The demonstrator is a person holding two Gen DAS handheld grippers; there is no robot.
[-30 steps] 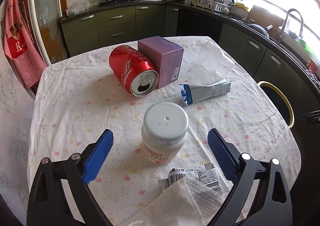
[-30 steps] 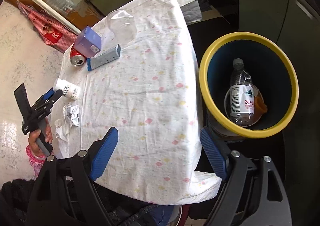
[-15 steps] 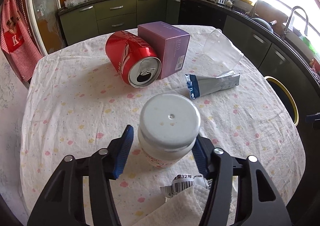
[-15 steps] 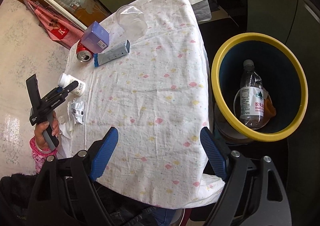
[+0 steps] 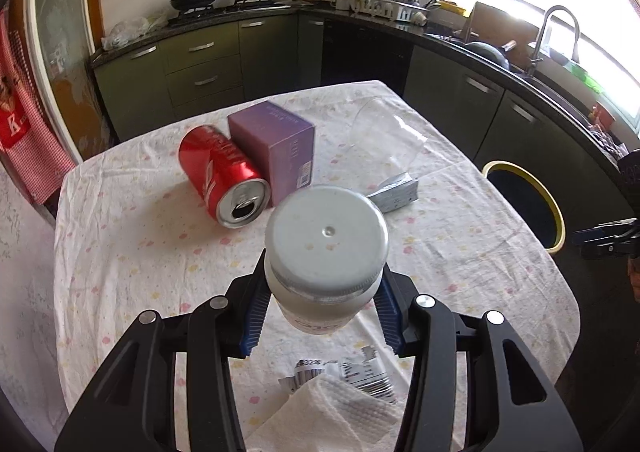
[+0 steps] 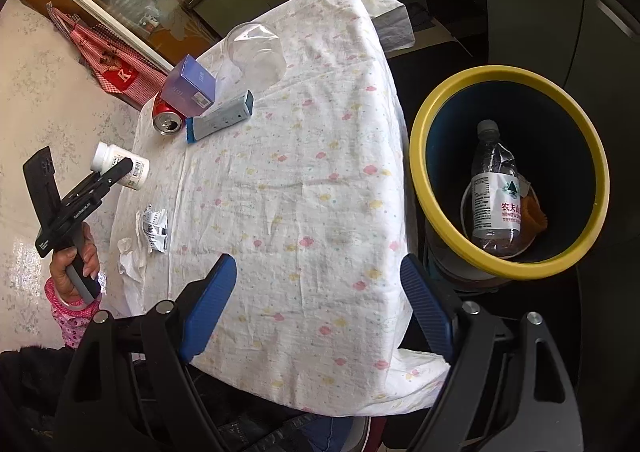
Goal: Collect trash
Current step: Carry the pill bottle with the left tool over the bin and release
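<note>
- Clamping the white pill bottle [image 5: 326, 272] below its cap, the left gripper [image 5: 320, 316] fingers have just closed on its sides, so it hangs clear of the table [image 5: 120, 252].
- Right gripper [image 6: 316, 308] fingers gape, nothing between; yellow-rimmed bin [image 6: 508, 268] beyond them awaits trash.

A glossy metal can [image 5: 224, 180] is lying at centre frame on wrinkled matt cloth [image 5: 132, 252]; the plastic bottle [image 5: 326, 256] is showing a smooth lid.

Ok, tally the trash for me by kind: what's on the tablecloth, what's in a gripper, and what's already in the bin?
On the tablecloth:
Red drink can: 1
Purple cardboard box: 1
Clear plastic cup: 1
Blue-and-silver foil sachet: 1
Crumpled printed wrapper: 1
White paper tissue: 1
In the left gripper:
White pill bottle: 1
In the yellow-rimmed bin:
Clear plastic water bottle: 1
Total: 8
</note>
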